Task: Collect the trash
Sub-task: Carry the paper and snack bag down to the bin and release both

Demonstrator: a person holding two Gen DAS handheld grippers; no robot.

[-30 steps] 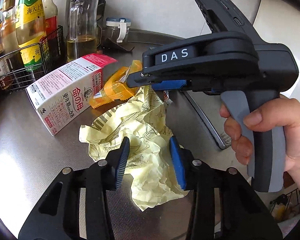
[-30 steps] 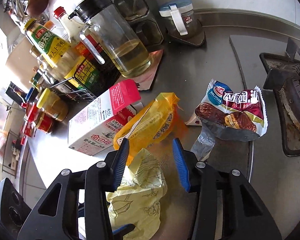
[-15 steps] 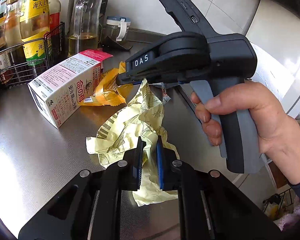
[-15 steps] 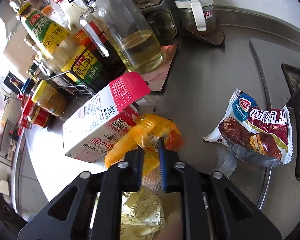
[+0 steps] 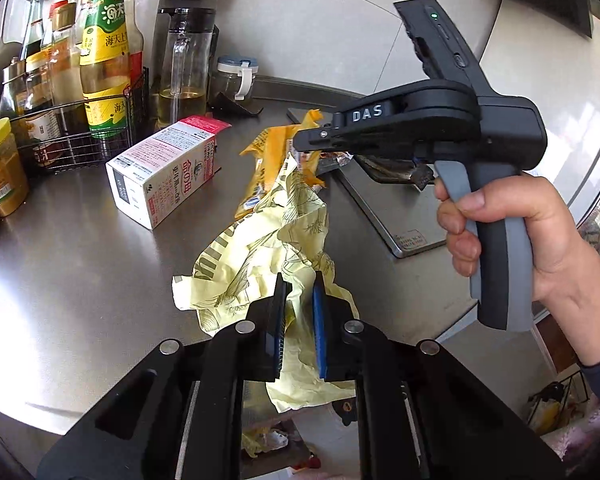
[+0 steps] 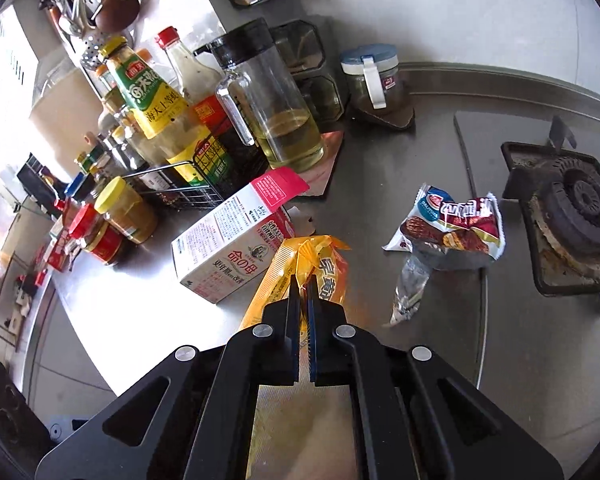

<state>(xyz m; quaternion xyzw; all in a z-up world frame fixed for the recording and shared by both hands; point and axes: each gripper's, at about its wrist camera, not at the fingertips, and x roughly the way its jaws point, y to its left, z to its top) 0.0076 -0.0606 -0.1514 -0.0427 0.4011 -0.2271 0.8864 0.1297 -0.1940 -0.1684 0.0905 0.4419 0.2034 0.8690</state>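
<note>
A crumpled pale-yellow paper wrapper (image 5: 260, 240) hangs over the steel counter (image 5: 80, 260), and my left gripper (image 5: 298, 280) is shut on its lower part. My right gripper (image 6: 303, 284) has its jaws closing tight on the top of an orange snack wrapper (image 6: 328, 268), its pads pressing on the foil. In the left wrist view a hand (image 5: 500, 232) holds the right gripper (image 5: 300, 144) above the counter, with the orange wrapper (image 5: 264, 168) dangling from it. A white and pink carton (image 6: 228, 248) lies on its side just left of it. A red and blue snack packet (image 6: 456, 228) lies to the right.
A wire rack of sauce bottles (image 6: 188, 184) and a glass oil jug (image 6: 276, 112) stand behind the carton. Jars (image 6: 124, 212) sit further left. The gas burner (image 6: 580, 208) is at the right. The counter's front edge (image 5: 60, 412) is close below my left gripper.
Both grippers went from open to shut, the left on the yellow paper and the right on the orange wrapper. Both then rose, lifting their wrappers off the counter.
</note>
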